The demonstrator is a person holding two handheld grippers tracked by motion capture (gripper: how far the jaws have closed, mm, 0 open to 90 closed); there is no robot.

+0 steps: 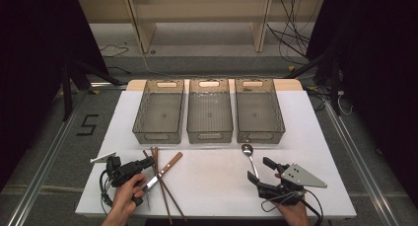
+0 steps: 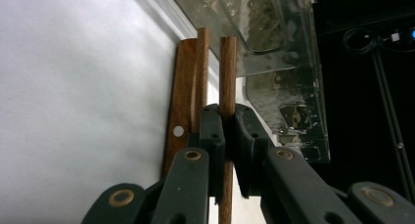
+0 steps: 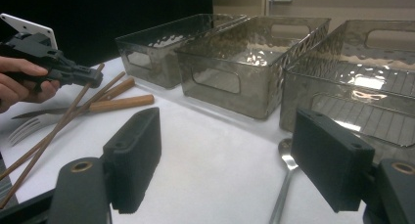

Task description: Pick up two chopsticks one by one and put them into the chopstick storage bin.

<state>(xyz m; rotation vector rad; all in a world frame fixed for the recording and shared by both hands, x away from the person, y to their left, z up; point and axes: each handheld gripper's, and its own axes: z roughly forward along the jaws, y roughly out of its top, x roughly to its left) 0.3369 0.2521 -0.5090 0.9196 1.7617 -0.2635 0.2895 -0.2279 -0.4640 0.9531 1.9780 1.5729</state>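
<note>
Floor marking "5" (image 1: 87, 125) beside table (image 1: 315, 137)

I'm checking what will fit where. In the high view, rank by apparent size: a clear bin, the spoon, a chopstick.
1. Middle clear bin, largest by far.
2. Chopstick, a long thin stick.
3. Spoon, shorter than the chopstick, though the right hand-held gripper may cover its handle end.

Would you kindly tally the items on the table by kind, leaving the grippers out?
Clear bins: 3
Chopsticks: 2
Wooden-handled knife and fork: 2
Spoon: 1
Total: 8
</note>
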